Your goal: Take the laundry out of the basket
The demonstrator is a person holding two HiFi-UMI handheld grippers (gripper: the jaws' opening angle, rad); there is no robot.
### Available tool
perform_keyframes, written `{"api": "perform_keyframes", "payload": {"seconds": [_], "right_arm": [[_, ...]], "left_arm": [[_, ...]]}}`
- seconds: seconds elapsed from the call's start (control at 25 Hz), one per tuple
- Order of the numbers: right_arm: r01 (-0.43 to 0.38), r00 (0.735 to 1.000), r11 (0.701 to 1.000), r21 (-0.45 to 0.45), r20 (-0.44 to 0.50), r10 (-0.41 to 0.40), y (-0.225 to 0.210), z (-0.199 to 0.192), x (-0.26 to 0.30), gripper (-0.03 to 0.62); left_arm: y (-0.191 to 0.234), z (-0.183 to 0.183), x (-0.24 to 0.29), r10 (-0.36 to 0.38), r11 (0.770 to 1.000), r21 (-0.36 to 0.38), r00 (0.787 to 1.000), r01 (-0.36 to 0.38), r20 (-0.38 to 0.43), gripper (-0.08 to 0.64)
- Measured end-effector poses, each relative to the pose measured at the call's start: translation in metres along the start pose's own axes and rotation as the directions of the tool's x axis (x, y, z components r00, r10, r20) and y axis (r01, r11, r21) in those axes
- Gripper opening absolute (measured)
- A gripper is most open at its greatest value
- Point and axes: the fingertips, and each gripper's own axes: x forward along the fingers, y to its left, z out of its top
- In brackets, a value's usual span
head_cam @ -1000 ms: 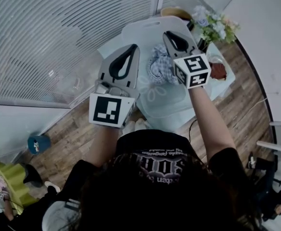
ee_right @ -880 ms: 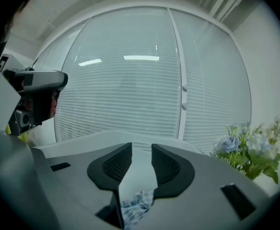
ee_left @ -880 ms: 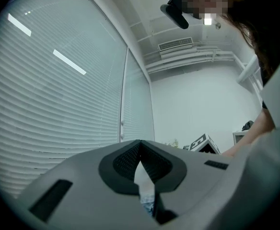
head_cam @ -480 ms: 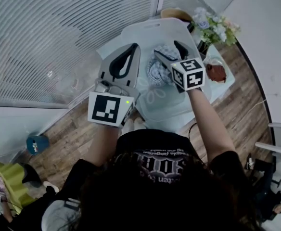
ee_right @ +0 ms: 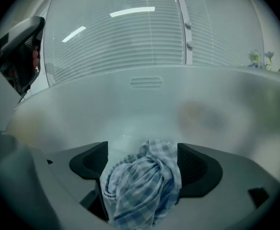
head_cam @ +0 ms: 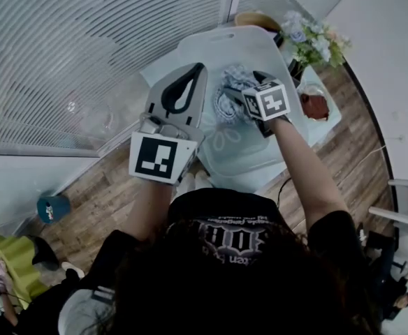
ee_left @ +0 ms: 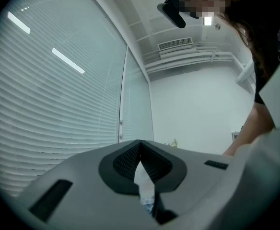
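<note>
Now the fingers (ee_right: 197,169) of the right gripper (ee_right: 142,163) stand wide apart and are opening, with a bunched checked cloth (ee_right: 140,190), blue and white, between them. The cloth fills most of the gap and lies close against the right-hand pad, but neither pad presses on it, so nothing is gripped. It lies inside the basket (ee_right: 145,97), whose pale translucent wall rises just behind it, a handle slot near the rim.

Across from this, the left gripper (ee_left: 140,145) is raised, and its fingers meet at the tips with nothing held. Only a thin sliver of light shows lower down between the dark pads. In the head view this gripper hangs over the basket's left edge, apart from the cloth, while the right gripper reaches down into the middle of the basket.

Around the basket, the light desk (head_cam: 330,121) shows at the right edge, with a bunch of flowers (head_cam: 314,39) at its far corner. White blinds (head_cam: 85,61) cover the window to the left, and a wooden floor (head_cam: 106,201) lies below.
</note>
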Motion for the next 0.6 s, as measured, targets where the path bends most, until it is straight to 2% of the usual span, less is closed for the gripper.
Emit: {"api": "perform_keyframes", "payload": {"seconds": [0.2, 0.4, 0.6], "right_arm": [[0.007, 0.997, 1.000, 0.025, -0.083, -0.005, -0.004, -0.017, 0.015, 0.440], [0.008, 0.984, 1.000, -0.015, -0.176, -0.010, -0.002, -0.042, 0.030, 0.442], [0.008, 0.979, 1.000, -0.023, -0.204, -0.012, -0.002, -0.055, 0.039, 0.442]], "left_arm": [[0.004, 0.001, -0.001, 0.006, 1.000, 0.007, 1.000, -0.006, -0.001, 0.002], [0.011, -0.004, -0.003, 0.019, 1.000, 0.005, 1.000, -0.019, -0.016, 0.002], [0.017, -0.006, -0.007, 0.032, 0.999, 0.005, 0.999, -0.032, -0.020, 0.002]]}}
